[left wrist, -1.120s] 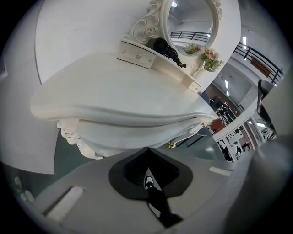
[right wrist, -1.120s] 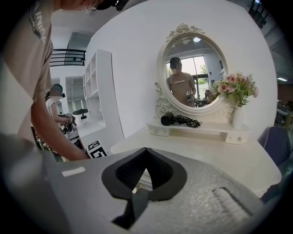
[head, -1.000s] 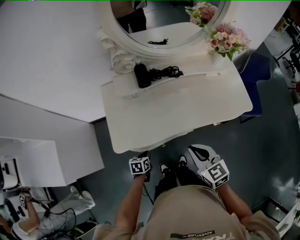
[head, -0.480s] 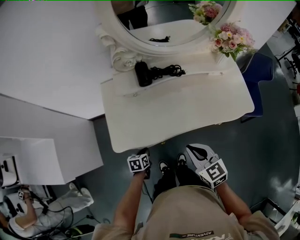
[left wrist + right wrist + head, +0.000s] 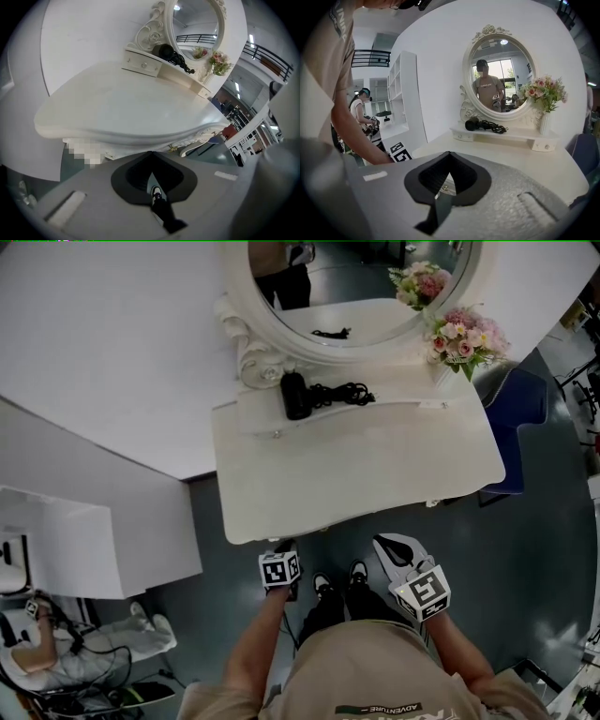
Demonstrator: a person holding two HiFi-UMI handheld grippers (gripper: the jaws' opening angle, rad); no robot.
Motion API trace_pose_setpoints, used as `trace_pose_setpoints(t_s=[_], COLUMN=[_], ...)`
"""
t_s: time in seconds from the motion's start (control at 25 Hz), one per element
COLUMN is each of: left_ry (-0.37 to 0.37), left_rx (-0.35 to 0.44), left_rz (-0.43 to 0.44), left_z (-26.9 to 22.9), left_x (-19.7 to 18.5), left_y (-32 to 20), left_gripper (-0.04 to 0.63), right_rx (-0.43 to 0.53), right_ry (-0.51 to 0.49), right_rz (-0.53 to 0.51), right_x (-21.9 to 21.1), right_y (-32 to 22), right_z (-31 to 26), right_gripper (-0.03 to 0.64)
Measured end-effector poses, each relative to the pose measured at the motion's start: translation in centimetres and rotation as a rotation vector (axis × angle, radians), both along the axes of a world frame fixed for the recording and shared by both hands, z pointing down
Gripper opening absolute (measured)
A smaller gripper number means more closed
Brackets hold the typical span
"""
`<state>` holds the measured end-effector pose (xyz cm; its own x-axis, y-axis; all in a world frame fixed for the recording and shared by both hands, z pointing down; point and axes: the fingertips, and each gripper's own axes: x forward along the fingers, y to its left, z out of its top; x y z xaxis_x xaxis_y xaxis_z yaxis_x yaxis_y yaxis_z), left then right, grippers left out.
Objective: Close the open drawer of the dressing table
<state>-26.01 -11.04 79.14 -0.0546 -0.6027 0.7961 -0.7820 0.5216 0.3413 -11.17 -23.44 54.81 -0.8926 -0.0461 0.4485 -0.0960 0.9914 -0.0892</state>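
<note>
We hold both tongs low at the front of the worktop [image 5: 356, 465]. The left tongs [image 5: 150, 154] are just beside its front edge and the right tongs [image 5: 449, 153] are near it. Each pair is pressed together with nothing between. The drawer must sit under that edge, behind the carved apron [image 5: 140, 143] where a small brass knob [image 5: 171, 148] shows. From above the worktop hides it, and from below we cannot tell how far out it stands. We judge it to be a light, stiff painted wooden box on plain runners, easy to slide but quick to jam if pushed off centre. There is no need to pinch anything. We would set the closed tips flat against the drawer front, close beside the knob and near its middle, and press straight in. The paint looks smooth, so the tips may skid, and a square, steady push seems safer than a jab. The carved trim looks thin and brittle, so we keep off it. A slam could shake the flowers [image 5: 464, 334] and the hair dryer [image 5: 294, 395] on the shelf above, so the last stretch wants a gentle hand.
</note>
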Motion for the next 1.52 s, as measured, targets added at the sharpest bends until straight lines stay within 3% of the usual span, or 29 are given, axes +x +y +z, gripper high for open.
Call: trace_pose_setpoints(t_s=[0.12, 0.36, 0.68, 0.8, 1.04, 1.24, 1.52], left_ry=[-0.016, -0.091, -0.220, -0.231, -0.288, -0.424, -0.517], left_rx=[0.025, 0.206, 0.385, 0.438, 0.513, 0.558, 0.607], left_rz=[-0.018, -0.075, -0.039, -0.022, 0.006, 0.039, 0.054], left_z=[-1.5, -10.7, -22.9, -25.6, -30.2, -35.4, -40.8], left_x=[1.3, 1.8, 2.0, 2.6, 2.8, 3.0, 2.7], left_y=[1.0, 1.5, 0.2, -0.1, -0.9, -1.1, -1.9], left_gripper=[0.017, 0.017, 0.017, 0.017, 0.017, 0.017, 0.017], right_rx=[0.018, 0.007, 0.058, 0.122, 0.163, 0.064, 0.054], right_ry=[0.011, -0.008, -0.045, -0.057, -0.123, -0.242, -0.350], right_rz=[-0.004, -0.016, -0.076, -0.108, -0.133, -0.122, -0.103], right_x=[1.1, 2.8, 1.7, 1.5, 0.8, 0.4, 0.4], right_y=[0.2, 1.0, 0.5, 0.2, -0.3, 0.0, -0.2], right_z=[0.1, -0.8, -3.2, -4.5, -8.8, -13.8, -18.3], right_gripper=[0.002, 0.002, 0.002, 0.002, 0.002, 0.002, 0.002])
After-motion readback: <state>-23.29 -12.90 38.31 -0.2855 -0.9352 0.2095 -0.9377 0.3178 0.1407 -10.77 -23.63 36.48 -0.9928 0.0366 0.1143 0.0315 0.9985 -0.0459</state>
